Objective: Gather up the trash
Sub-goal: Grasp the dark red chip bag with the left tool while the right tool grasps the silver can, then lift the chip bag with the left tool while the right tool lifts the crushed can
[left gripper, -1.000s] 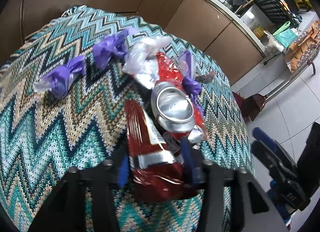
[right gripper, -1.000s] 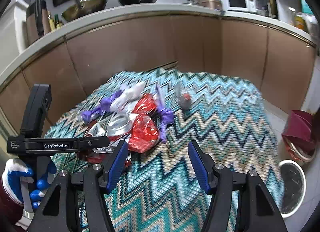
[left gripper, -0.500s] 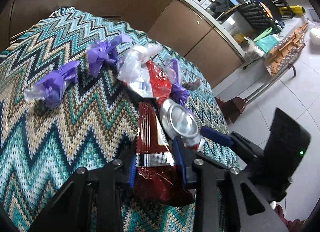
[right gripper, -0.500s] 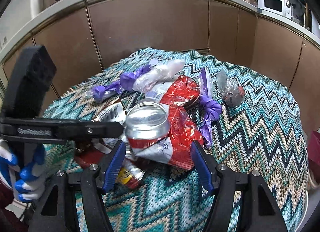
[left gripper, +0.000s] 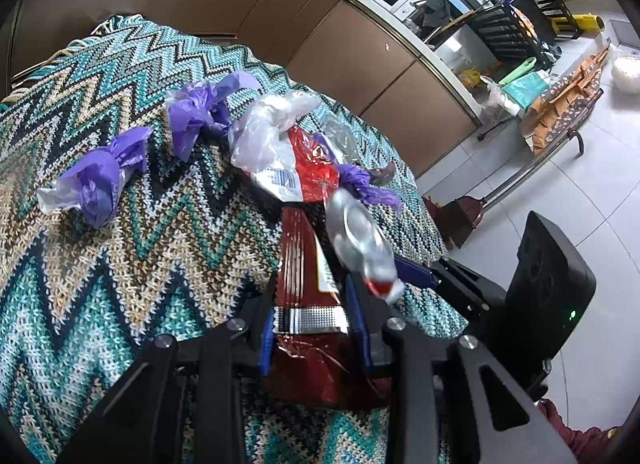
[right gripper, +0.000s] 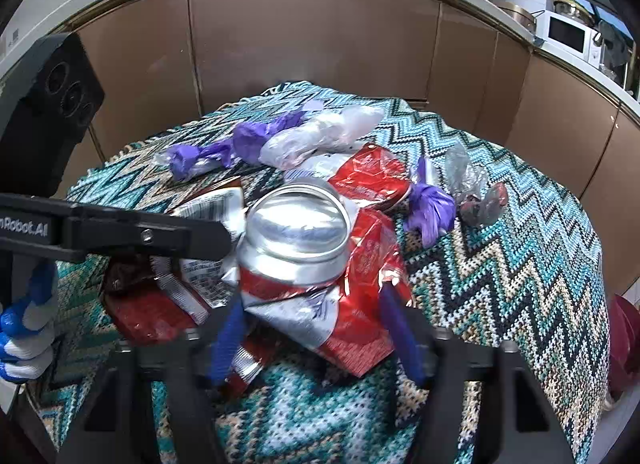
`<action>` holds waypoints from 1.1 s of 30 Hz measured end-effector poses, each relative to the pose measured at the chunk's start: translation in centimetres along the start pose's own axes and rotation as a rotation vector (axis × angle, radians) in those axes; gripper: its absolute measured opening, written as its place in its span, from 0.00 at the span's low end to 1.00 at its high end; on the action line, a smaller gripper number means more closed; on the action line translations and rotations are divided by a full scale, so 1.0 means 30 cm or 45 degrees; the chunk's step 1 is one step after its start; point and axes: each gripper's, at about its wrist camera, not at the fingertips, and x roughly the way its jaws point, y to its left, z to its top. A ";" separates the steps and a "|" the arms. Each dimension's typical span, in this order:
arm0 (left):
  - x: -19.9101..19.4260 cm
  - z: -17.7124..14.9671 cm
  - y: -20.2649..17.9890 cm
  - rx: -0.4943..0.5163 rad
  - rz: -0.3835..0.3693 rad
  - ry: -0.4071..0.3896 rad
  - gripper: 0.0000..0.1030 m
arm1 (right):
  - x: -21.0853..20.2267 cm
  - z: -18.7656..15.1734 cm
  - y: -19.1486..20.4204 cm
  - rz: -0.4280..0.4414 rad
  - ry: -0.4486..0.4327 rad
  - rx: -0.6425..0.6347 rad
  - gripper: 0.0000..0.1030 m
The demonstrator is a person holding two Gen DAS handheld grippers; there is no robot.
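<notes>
1. Crushed can [right gripper: 296, 240] sits mid-table among wrappers on the zigzag cloth [right gripper: 500, 264].
2. Right gripper [right gripper: 316, 332] brackets the can, fingers apart.
3. Left gripper [left gripper: 314, 328] clamps a dark red wrapper [left gripper: 304, 264].

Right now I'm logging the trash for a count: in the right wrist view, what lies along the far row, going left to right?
Small purple bag → larger purple bag → clear plastic bag → knotted purple bag → crumpled clear wrapper.
</notes>
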 end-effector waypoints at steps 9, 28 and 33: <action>-0.016 -0.012 -0.029 0.040 0.008 -0.013 0.22 | -0.058 0.016 -0.051 0.055 -0.065 0.101 0.24; -0.118 -0.154 -0.110 0.124 0.054 0.033 0.19 | -0.199 -0.137 -0.139 0.467 -0.088 0.615 0.25; -0.108 -0.223 -0.107 0.127 0.063 0.093 0.19 | -0.193 -0.178 -0.140 0.463 -0.056 0.685 0.29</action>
